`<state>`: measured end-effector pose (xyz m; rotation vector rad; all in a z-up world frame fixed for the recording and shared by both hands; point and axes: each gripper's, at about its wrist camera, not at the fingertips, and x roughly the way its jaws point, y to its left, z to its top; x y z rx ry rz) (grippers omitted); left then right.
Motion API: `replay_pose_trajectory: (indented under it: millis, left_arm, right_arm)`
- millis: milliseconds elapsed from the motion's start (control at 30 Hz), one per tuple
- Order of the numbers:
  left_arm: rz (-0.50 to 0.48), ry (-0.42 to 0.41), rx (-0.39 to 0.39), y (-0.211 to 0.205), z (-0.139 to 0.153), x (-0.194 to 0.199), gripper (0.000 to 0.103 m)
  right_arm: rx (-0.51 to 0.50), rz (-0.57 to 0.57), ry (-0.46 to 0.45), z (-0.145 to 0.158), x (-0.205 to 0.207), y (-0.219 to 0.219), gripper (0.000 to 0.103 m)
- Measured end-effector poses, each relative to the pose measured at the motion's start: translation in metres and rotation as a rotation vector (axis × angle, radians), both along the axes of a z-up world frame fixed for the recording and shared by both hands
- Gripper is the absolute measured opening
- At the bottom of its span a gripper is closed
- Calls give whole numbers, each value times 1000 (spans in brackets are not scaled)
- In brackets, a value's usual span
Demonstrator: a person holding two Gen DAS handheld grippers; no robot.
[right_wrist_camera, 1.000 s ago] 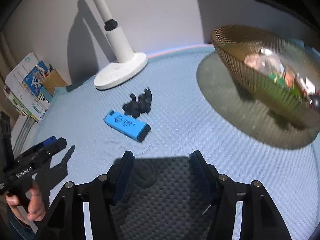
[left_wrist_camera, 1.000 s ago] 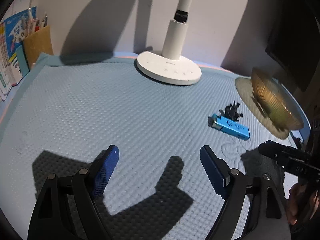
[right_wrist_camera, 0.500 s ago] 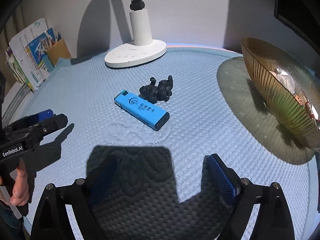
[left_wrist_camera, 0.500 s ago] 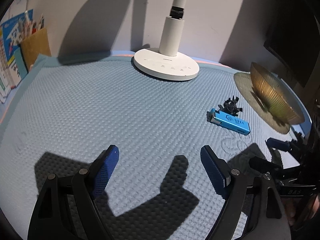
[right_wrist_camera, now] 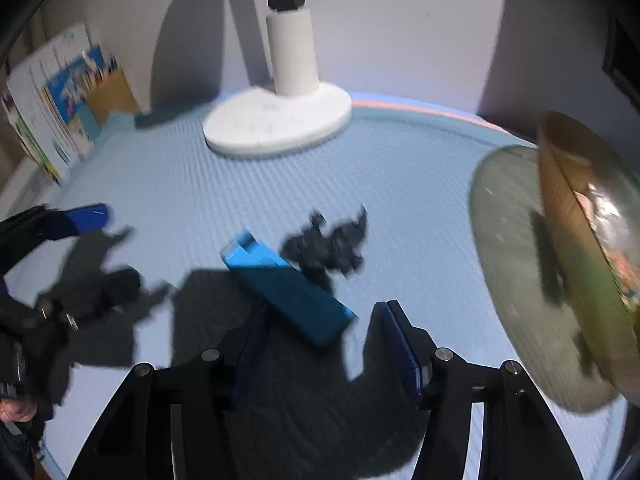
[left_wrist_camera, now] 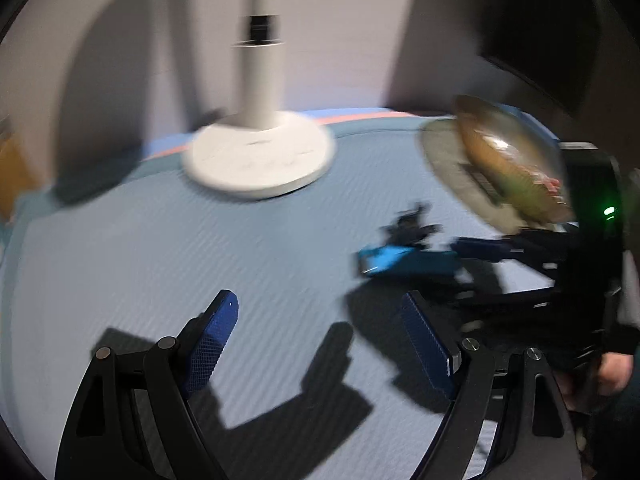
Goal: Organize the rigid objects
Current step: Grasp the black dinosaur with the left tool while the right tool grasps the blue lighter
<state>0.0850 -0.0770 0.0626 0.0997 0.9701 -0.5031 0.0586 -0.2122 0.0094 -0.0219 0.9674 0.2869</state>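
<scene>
Just short of the blue lighter, the right gripper has been closing its jaws, the lighter's near end between them, contact lost in blur. Beyond the lighter lies one black figurine, shape unclear. Left gripper gapes empty.

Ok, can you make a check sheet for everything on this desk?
Surface: light blue bumpy mat, no spills seen.
Job's things: blue lighter lying flat beside a small black figure; gold bowl already holds some items.
Clutter: white lamp base; books at the mat's far left edge.
Grippers: right tool open, jaws just been closing, lighter's end between its fingers, not pressed; left tool open, empty.
Cables: nothing seen.
Surroundings: plain wall, blurred.
</scene>
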Motion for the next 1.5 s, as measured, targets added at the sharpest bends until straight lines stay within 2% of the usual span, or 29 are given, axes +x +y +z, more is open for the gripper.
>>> replay_pose_trajectory:
  millis: [67,100,200,233,267,400,567,700,733,800,933,1033,1233,1400,1500]
  left_arm:
    - [-55,25,-50,-10,1,14,82]
    - [-67,19,-47,-15,1,19,82]
    - [-124,-8,-3,-34,-5,29,82]
    - [-139,-7,4,-40,-8,30,82]
    - [-160,-2,10,-48,-12,32,82]
    - [-201,5,25,-67,-24,35,78]
    - [-223,22,26,-88,-33,38,72]
    - [-241,14,35,-101,-35,33,56]
    - [-246,16,31,-104,-37,32,46]
    - [-260,14,22,-108,-37,30,34]
    - [-242,-21,45,-104,-33,15,33]
    - [-185,-35,45,-78,-27,-4,33]
    - [-20,-14,2,-7,-26,-45,33]
    - [72,7,-53,22,-32,-63,33]
    - [101,-16,-43,27,-33,-66,33]
  right_arm:
    - [25,22,-5,0,4,3,57]
    - [24,32,-8,-2,4,6,56]
    - [-24,70,-39,-2,-5,11,38]
    - [-13,83,-40,-2,-8,10,30]
    - [15,97,-37,-1,-13,7,27]
    - [22,77,-33,-1,-34,-3,26]
    - [-43,18,-23,-1,-62,-17,26]
    - [-63,-6,-18,-1,-77,-28,26]
    - [-64,-11,-18,-2,-81,-30,26]
    - [-56,-21,-19,-2,-85,-32,26]
    - [-69,-36,-18,-1,-88,-32,26]
    - [-85,-26,-25,1,-96,-27,26]
    - [-85,-29,-20,0,-111,-15,26]
    - [-99,-51,-23,-1,-124,-6,26]
    - [-120,-64,-22,0,-130,-2,26]
